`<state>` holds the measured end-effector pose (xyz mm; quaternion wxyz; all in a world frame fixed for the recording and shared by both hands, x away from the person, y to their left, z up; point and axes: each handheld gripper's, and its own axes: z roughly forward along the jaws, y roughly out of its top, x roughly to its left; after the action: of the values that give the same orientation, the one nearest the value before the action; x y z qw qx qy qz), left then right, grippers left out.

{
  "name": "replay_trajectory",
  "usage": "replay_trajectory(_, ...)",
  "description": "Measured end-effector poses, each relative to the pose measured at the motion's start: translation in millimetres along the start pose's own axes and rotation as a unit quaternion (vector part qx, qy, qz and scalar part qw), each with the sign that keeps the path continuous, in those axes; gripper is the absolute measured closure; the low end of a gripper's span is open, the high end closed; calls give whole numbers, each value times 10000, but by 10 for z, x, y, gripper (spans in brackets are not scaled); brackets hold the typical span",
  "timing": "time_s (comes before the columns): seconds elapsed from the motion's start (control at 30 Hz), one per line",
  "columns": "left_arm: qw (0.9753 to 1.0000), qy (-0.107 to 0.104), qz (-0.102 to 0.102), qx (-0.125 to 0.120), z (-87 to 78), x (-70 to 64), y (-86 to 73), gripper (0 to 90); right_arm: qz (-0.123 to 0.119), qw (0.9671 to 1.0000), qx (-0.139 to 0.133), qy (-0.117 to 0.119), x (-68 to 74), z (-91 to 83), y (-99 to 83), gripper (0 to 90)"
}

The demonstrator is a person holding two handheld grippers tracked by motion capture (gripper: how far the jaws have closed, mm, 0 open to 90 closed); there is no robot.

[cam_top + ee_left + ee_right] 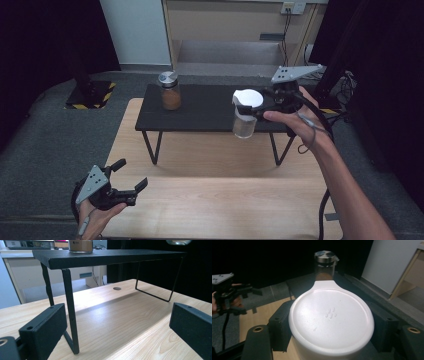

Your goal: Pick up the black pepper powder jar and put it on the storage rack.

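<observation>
While my right gripper (256,106) hangs above the front edge of the black shelf (210,107), its jaws are clamped on a clear jar (244,122) just under the white lid (248,98). From the high view the jar's base hangs in front of the shelf's edge, off the wood, and I cannot tell whether it touches the shelf. Along the right gripper view, the lid (331,321) sits between both black pads, with its tab pointing away toward a second jar (325,265).

That second jar (170,91), steel-capped and holding brown powder, stands upright on the shelf's left part, well apart from the one I hold.

My left gripper (124,181) is low at the near left corner of the table (215,200), jaws spread wide with nothing between them. Its own view looks under the shelf (105,257), one thin leg (70,310) close ahead, and the powder jar's base (80,246) at the top edge.
</observation>
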<state>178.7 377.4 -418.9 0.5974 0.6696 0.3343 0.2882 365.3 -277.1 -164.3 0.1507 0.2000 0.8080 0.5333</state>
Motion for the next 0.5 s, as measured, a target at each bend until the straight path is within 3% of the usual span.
replay_trajectory(0.3,10000,9,-8,-10,-5,8,0,1,191,9985,2,-522,-157,119,196,313)
replay_trajectory(0.5,10000,7,-1,-1,-5,6,2,1,366,9942,4,-1011,-233,241,271,313)
